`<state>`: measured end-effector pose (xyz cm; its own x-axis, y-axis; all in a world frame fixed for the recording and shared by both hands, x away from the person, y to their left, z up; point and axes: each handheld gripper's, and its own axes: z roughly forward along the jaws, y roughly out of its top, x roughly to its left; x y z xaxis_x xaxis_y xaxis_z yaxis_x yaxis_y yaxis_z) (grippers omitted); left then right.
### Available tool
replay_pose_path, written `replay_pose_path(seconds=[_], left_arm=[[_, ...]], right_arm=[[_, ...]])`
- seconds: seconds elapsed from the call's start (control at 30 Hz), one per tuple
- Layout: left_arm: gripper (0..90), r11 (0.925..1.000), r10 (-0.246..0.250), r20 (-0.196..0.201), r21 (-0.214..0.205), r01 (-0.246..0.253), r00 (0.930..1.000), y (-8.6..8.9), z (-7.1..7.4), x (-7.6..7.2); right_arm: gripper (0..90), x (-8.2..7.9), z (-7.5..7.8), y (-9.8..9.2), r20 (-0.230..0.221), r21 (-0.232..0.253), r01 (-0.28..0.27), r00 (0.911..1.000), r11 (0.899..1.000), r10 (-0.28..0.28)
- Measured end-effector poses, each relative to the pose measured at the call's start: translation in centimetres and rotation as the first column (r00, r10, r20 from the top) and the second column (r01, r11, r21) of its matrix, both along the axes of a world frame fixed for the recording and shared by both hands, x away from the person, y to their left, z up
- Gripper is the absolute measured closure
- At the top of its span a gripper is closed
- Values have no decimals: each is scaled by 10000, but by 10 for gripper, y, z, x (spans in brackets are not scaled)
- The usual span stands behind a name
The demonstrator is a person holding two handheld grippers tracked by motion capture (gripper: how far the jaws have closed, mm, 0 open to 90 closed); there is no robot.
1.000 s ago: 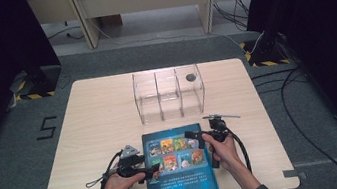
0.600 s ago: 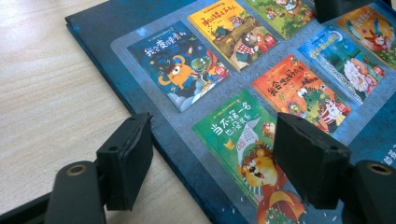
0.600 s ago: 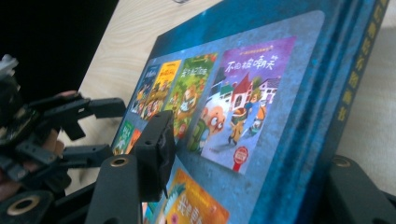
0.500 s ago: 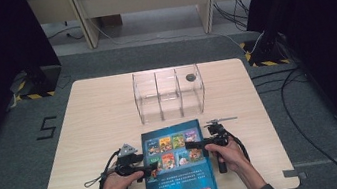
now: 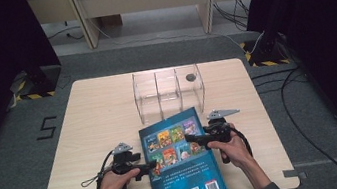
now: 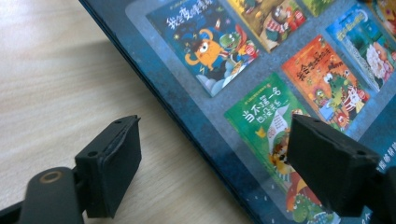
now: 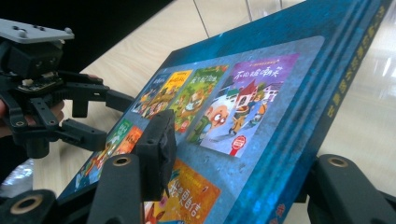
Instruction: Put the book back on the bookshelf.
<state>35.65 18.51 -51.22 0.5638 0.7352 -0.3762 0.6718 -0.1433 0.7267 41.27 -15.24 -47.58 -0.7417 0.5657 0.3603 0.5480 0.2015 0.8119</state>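
While the right hand-held gripper [image 5: 198,139] clamps the book [image 5: 181,161] raised above the desk [image 5: 94,115], the left hand-held gripper [image 5: 151,167] straddles its edge, jaws apart; a clear rack [image 5: 168,92] stands just beyond.

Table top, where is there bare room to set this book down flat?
The widest bare wood lies left of the clear divider box, out to the table edge. A narrower strip runs right of the box. The near middle is crowded: the book with the left hand-held gripper and right hand-held gripper at its sides.
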Motion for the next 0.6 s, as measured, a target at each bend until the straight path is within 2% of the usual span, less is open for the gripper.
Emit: replay_pose_path(seconds=[0.03, 0.07, 0.17, 0.27, 0.33, 0.4, 0.43, 0.47, 0.6], left_arm=[[160, 9991, -194, -73, -378, 191, 9998, 0, 1, -1], [162, 9991, -194, -73, -378, 191, 9998, 0, 1, -1], [172, 9965, -624, -103, -560, 618, 9980, -5, 1, -4], [180, 9889, -1265, -188, -812, 1246, 9918, -15, 0, -7], [212, 9835, -1509, -235, -1041, 1477, 9883, -19, -1, -8], [242, 9797, -1579, -368, -1307, 1519, 9868, -20, -3, -8], [252, 9797, -1579, -368, -1307, 1519, 9868, -20, -3, -8], [270, 9743, -1677, -533, -1614, 1572, 9844, -19, -4, -8], [274, 9693, -1883, -617, -1722, 1753, 9802, -22, -4, -9]], right_arm=[[491, -1, 9, 0, 619, -7, 9, 9981, 10000, -9], [491, -1, 9, 0, 619, -7, 9, 9981, 10000, -9], [513, -2, 20, -2, 1329, 206, 146, 9910, 9997, -172], [523, -1, 23, -3, 1472, 256, 129, 9890, 9996, -166], [527, -1, 24, -4, 1585, 322, 127, 9872, 9994, -176], [527, -1, 24, -4, 1567, 297, 151, 9874, 9994, -196], [527, -1, 24, -4, 1567, 297, 151, 9874, 9994, -196], [528, -1, 23, -4, 1638, 368, 106, 9864, 9993, -165], [529, -1, 25, -3, 1837, 454, -20, 9830, 9990, -64]])
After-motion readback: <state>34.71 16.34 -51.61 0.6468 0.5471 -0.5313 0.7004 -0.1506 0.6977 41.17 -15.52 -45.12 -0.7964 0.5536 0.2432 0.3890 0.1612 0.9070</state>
